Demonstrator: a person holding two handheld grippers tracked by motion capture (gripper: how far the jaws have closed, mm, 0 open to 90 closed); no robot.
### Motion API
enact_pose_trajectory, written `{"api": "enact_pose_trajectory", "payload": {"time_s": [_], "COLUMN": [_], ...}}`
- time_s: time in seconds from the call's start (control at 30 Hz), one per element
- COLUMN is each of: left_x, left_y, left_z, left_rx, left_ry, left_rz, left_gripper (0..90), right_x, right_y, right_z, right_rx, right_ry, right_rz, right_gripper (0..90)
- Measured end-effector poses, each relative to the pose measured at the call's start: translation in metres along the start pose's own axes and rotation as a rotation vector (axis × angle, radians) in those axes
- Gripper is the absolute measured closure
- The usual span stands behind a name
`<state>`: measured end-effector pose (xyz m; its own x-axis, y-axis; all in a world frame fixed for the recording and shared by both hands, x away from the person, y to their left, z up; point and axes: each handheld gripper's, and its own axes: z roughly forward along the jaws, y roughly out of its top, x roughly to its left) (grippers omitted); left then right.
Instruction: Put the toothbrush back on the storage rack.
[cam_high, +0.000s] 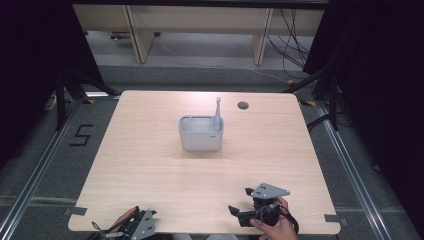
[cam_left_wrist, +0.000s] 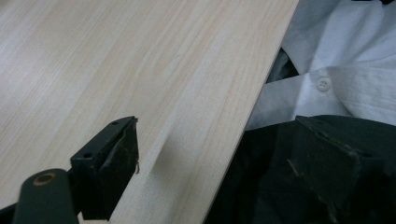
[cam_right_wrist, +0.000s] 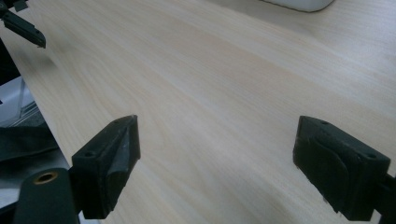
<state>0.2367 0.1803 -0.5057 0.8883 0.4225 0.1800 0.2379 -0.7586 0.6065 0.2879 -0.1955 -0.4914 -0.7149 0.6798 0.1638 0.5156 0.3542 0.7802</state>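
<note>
A grey caddy stands mid-table with a toothbrush upright in its right compartment. Both grippers sit well short of the caddy, at the near edge — left gripper wide and empty, right gripper likewise.

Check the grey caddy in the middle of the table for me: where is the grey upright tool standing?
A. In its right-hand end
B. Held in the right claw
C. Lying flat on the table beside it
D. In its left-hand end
A: in the high view the upright tool rises from the right end of the caddy, while the right claw is open and empty near the table's front edge.
</note>
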Motion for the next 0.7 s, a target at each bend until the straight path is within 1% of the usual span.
{"api": "enact_pose_trajectory", "payload": {"time_s": [0.03,0.1,0.13,0.17,0.2,0.27,0.33,0.37,0.4,0.43,0.5,0.53,0.57,0.63,0.67,0.7], "left_x": [0.000,0.000,0.000,0.000,0.000,0.000,0.000,0.000,0.000,0.000,0.000,0.000,0.000,0.000,0.000,0.000], "left_y": [0.000,0.000,0.000,0.000,0.000,0.000,0.000,0.000,0.000,0.000,0.000,0.000,0.000,0.000,0.000,0.000], "left_z": [0.000,0.000,0.000,0.000,0.000,0.000,0.000,0.000,-0.001,0.000,0.000,0.000,0.000,-0.001,0.000,0.000], "left_rx": [0.000,0.000,0.000,0.000,0.000,0.000,0.000,0.001,0.004,0.001,0.000,0.000,0.000,0.004,0.000,0.001], "left_ry": [0.000,0.000,0.000,0.000,0.001,0.001,0.001,0.001,0.001,0.001,0.001,0.002,0.001,0.001,0.001,0.001], "left_rz": [-0.001,0.000,0.000,0.000,0.000,0.001,0.001,0.001,0.002,0.001,0.001,0.001,0.001,0.001,0.001,0.000], "left_gripper": [15.3,15.3,15.3,15.3,15.3,15.3,15.3,15.3,15.3,15.3,15.3,15.3,15.3,15.3,15.3,15.3], "right_x": [0.002,0.000,0.002,0.002,0.001,0.003,0.002,0.004,0.004,0.004,0.005,0.004,0.005,0.006,0.006,0.006], "right_y": [-0.001,-0.003,-0.004,-0.005,-0.006,-0.008,-0.009,-0.010,-0.011,-0.011,-0.012,-0.012,-0.013,-0.013,-0.013,-0.013], "right_z": [-0.002,-0.001,-0.004,-0.004,-0.004,-0.005,-0.005,-0.006,-0.006,-0.007,-0.008,-0.008,-0.008,-0.007,-0.007,-0.007], "right_rx": [0.002,-0.003,0.018,0.025,0.019,0.039,0.042,0.052,0.046,0.046,0.055,0.051,0.053,0.052,0.058,0.062], "right_ry": [-0.011,-0.018,-0.035,-0.031,-0.036,-0.024,-0.015,-0.024,-0.026,-0.036,-0.031,-0.033,-0.034,-0.019,-0.014,-0.015], "right_rz": [0.006,-0.025,-0.016,-0.010,-0.036,-0.020,-0.036,-0.026,-0.040,-0.037,-0.031,-0.056,-0.038,-0.031,-0.050,-0.047], "right_gripper": [15.6,15.6,15.6,15.6,15.6,15.7,15.7,15.7,15.7,15.7,15.7,15.7,15.7,15.7,15.7,15.7]}}
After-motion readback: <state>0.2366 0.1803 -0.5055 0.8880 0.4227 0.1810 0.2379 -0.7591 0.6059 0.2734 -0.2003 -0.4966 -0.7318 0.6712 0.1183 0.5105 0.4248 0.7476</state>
